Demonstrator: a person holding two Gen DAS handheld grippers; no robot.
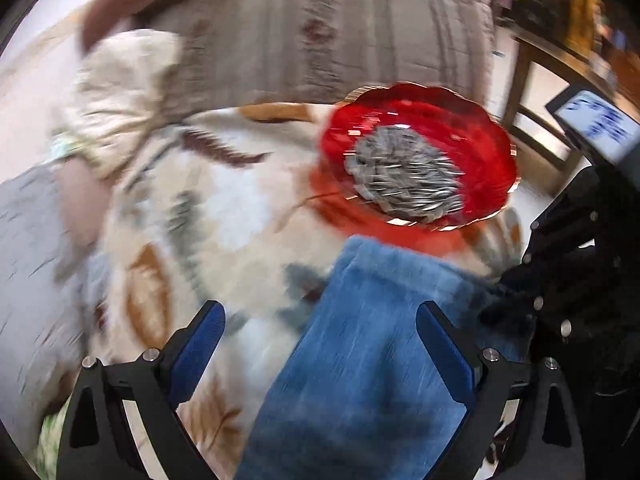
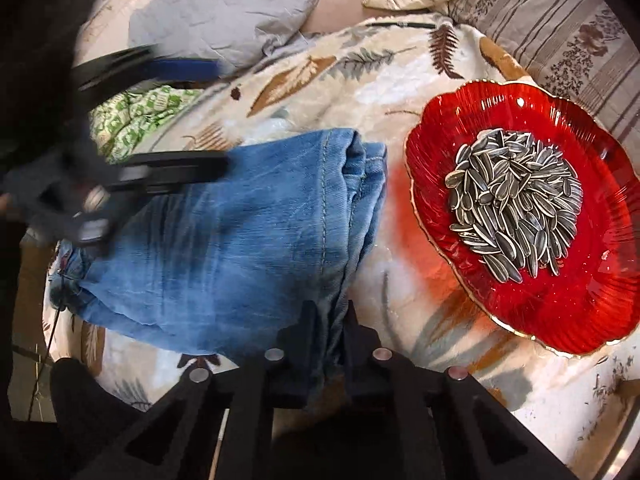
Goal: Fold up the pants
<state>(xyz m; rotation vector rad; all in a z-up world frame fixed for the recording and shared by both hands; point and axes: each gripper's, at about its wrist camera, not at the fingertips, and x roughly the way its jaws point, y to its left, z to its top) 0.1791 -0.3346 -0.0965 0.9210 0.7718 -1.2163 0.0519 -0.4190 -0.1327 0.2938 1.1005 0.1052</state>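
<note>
The blue denim pants [image 2: 248, 232] lie folded into a thick bundle on a leaf-patterned blanket [image 2: 332, 76]. My right gripper [image 2: 330, 312] is shut on the folded edge of the pants at their near side. My left gripper [image 1: 320, 316] is open, its blue-padded fingers [image 1: 202, 344] spread wide just above the pants [image 1: 372, 360], holding nothing. The left gripper also shows blurred in the right wrist view [image 2: 180, 116], over the far end of the bundle.
A red glass dish [image 2: 560, 308] full of sunflower seeds [image 2: 516, 212] sits on the blanket right of the pants. A grey pillow [image 2: 224, 12], a cream pillow and a striped quilt [image 2: 560, 28] lie beyond. A wooden chair or table frame [image 1: 532, 80] stands past the bed.
</note>
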